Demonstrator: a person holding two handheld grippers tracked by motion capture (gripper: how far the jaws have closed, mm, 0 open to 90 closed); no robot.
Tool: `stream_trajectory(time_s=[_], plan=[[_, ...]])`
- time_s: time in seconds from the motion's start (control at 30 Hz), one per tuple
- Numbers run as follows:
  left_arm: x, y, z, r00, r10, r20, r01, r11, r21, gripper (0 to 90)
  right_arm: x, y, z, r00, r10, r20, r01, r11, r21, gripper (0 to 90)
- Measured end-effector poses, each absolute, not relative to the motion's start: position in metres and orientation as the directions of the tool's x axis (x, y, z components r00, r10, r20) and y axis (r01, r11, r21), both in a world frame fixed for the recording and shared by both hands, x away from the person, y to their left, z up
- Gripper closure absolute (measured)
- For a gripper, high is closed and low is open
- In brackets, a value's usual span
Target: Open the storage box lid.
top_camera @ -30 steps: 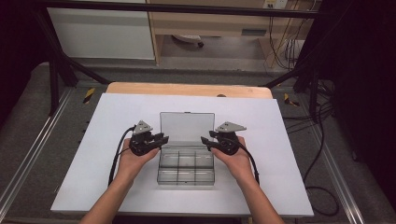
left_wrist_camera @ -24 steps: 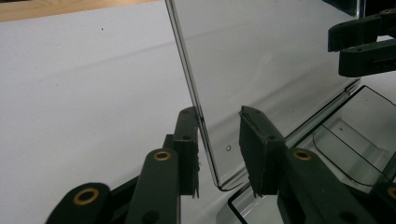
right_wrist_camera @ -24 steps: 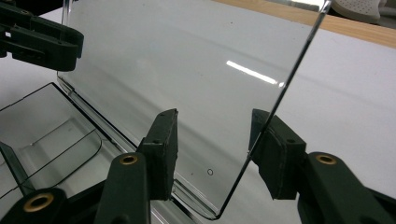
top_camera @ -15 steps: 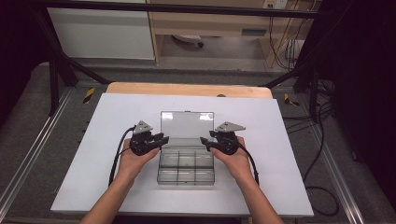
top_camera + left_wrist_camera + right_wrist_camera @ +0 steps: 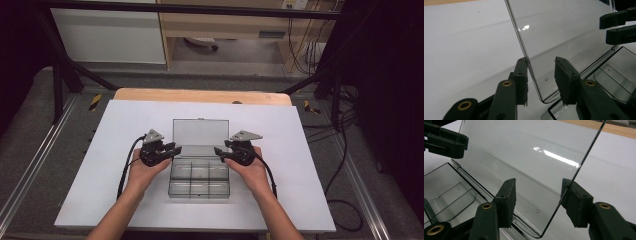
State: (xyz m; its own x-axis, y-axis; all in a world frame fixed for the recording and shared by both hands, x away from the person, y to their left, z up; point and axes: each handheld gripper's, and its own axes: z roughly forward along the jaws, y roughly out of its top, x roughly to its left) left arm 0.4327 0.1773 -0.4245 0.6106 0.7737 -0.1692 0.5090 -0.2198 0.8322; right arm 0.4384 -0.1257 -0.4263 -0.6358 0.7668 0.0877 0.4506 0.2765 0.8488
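My left claw (image 5: 172,149) and right claw (image 5: 218,151), both open, straddle the side edges of the raised clear lid (image 5: 200,132), left and right of frame centre. The lid's long axis runs between them. The compartment box (image 5: 199,179) lies mid-tabletop (image 5: 310,200), its visible compartments apparently empty.

The lid (image 5: 564,32) is running off the top edge in the left gripper view, and the box (image 5: 446,192) is being cropped at the left in the right gripper view. The forearms are leaving the high view at the bottom.
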Motion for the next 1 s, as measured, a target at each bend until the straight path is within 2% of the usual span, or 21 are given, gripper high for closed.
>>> stream_trajectory(time_s=[1.0], plan=[[0.4362, 0.1777, -0.4305, 0.594, 0.778, -0.205, 0.550, -0.207, 0.809, 56.9, 0.4432, -0.1261, -0.4326, -0.618, 0.773, 0.143, 0.508, 0.254, 0.823, 38.9]])
